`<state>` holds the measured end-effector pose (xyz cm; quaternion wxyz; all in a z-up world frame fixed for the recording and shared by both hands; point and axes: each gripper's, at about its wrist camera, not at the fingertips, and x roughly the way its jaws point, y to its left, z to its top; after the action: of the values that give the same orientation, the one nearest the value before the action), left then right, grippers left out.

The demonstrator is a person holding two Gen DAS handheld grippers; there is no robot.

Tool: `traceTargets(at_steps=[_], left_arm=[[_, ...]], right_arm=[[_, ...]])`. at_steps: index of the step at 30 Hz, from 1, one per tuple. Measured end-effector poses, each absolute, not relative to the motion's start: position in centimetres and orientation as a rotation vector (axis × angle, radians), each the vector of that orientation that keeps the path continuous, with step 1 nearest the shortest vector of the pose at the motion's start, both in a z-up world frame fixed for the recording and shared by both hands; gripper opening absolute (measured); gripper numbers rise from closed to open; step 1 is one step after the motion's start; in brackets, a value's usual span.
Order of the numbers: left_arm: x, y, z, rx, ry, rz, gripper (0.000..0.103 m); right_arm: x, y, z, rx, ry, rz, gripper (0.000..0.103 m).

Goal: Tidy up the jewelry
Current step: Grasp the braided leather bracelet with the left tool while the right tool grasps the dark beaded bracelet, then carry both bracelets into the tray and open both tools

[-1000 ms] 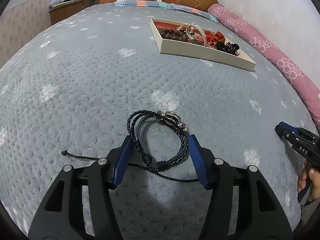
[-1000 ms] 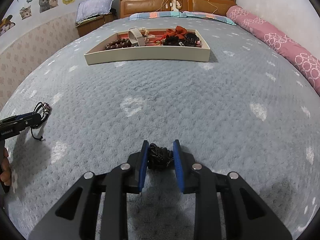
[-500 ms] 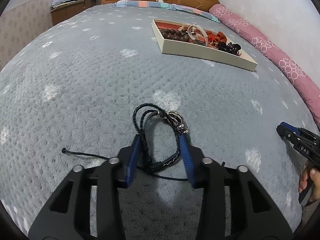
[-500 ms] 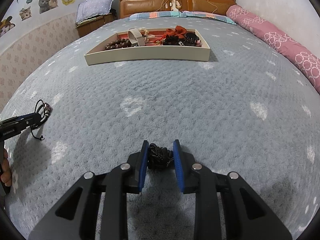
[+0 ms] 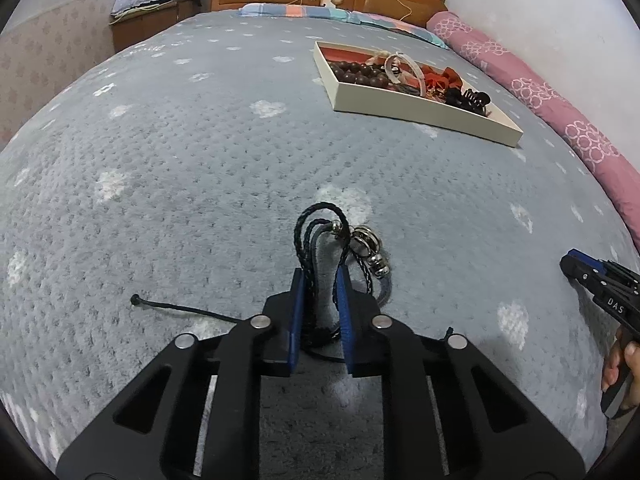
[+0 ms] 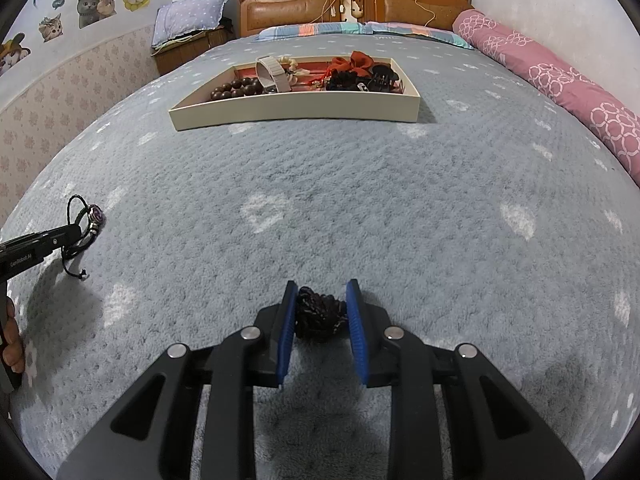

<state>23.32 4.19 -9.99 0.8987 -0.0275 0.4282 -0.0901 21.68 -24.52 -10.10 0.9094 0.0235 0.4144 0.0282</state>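
A: What has the left tool [image 5: 320,292] got?

B: A braided black cord bracelet [image 5: 320,236]. The blue pads [image 5: 298,312] are drawn in on its doubled strands, pinching them. Several plaited loops arch up just ahead of the tips, and a cluster of silver metal rings and beads [image 5: 366,246] hangs off the right side of the loop, just past the right pad. One thin tail of cord [image 5: 180,309] trails out to the left across the grey bed cover [image 5: 180,160], ending in a small knot.

A: Is the bracelet off the bed?

B: The loop stands up between the pads; whether its lowest part touches the cover I cannot tell. The tail lies on the cover.

A: And the right tool [image 6: 321,308]?

B: Its pads are closed on a dark, bunched, knobbly piece [image 6: 318,314], almost black with a reddish tint. It fills the gap between them, sitting low against the cover right at the tips.

A: Where is the tray from there?

B: Well ahead of the right tool and slightly left: a shallow cream tray [image 6: 296,108] with a red lining. It holds brown wooden beads [image 6: 234,90], a pale strap [image 6: 272,74], a red bow [image 6: 356,62] and black hair clips [image 6: 376,78]. From the left tool it lies far forward and to the right.

A: Do the tools see each other?

B: Yes. The left one shows at the far left edge of the right view, the bracelet dangling from its tip.
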Motion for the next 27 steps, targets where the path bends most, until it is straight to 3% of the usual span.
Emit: traceTargets(at_steps=[5, 27], left_arm=[[23.1, 4.4, -9.7, -0.051, 0.875, -0.164, 0.004], [25.4, 2.7, -5.7, -0.016, 0.782, -0.182, 0.004]], right_arm=[[21.6, -24.5, -10.1, 0.044, 0.852, 0.056, 0.025], [23.6, -25.8, -6.4, 0.090, 0.760, 0.005, 0.023]])
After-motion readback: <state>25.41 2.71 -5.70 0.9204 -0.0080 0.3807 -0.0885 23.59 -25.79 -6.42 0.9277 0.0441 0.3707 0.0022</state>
